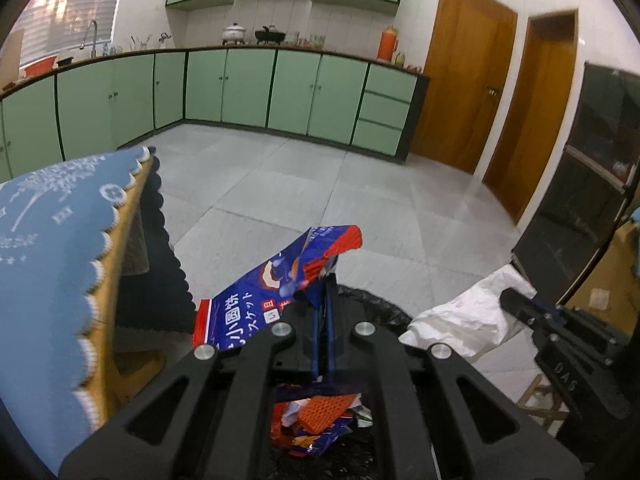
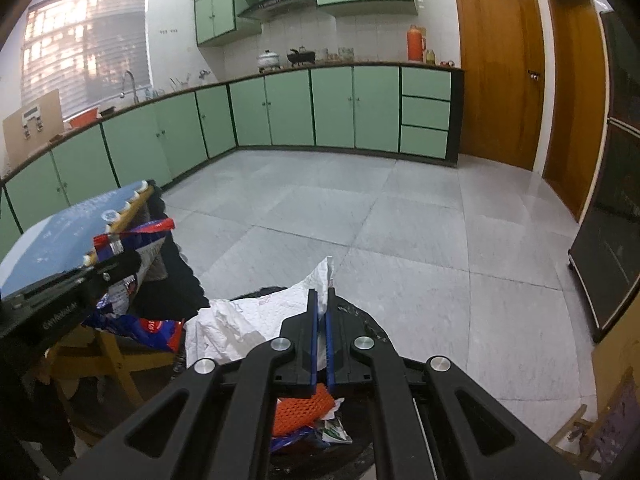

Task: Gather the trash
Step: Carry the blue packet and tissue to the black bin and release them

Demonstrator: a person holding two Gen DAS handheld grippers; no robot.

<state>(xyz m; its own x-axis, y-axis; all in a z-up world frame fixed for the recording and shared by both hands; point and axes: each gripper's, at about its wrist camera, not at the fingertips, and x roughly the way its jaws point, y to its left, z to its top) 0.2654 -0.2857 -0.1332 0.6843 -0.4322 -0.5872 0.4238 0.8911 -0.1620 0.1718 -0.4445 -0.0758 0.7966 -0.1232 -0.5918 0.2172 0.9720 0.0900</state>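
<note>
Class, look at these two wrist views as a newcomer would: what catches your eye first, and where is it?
First, the blue and red snack wrapper pinched in the left tongs, held up over the black-lined trash bin. Next, the crumpled white paper clamped in the right tongs above the same bin, where an orange net and other scraps already lie. Behind, mint-green cabinets line the kitchen wall.

A blue scalloped-edge mat (image 1: 44,240) covers a yellow wooden table (image 1: 120,248) at the left. Beyond the grey tiled floor (image 2: 400,220) run mint-green base cabinets (image 2: 332,108) — an orange thermos flask (image 2: 416,43) stands on their counter — beside a brown wooden door (image 2: 498,68).
</note>
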